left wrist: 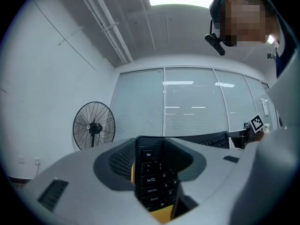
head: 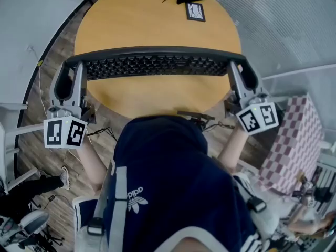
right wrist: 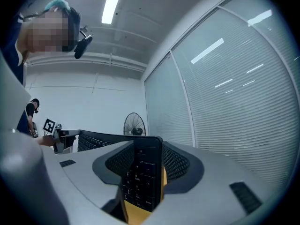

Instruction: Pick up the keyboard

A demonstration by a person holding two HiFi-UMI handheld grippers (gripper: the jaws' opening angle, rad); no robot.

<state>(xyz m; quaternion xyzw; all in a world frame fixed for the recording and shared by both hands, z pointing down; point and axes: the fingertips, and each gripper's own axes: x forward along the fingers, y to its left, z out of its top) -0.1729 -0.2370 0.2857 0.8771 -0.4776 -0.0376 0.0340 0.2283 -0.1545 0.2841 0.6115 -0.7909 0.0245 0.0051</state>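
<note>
Long black keyboard [head: 157, 65] spans over the round yellow wooden table [head: 157, 20] by its near edge. Left gripper [head: 77, 70] is clamped on its left end, right gripper [head: 236, 67] on its right.

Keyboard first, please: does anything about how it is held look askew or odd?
Nothing stands out. The keyboard runs roughly level over the table, clamped at one end by the left gripper and at the other by the right gripper.

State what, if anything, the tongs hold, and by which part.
The long black plastic keyboard: left tongs clamp its left end, right tongs its right end.
</note>
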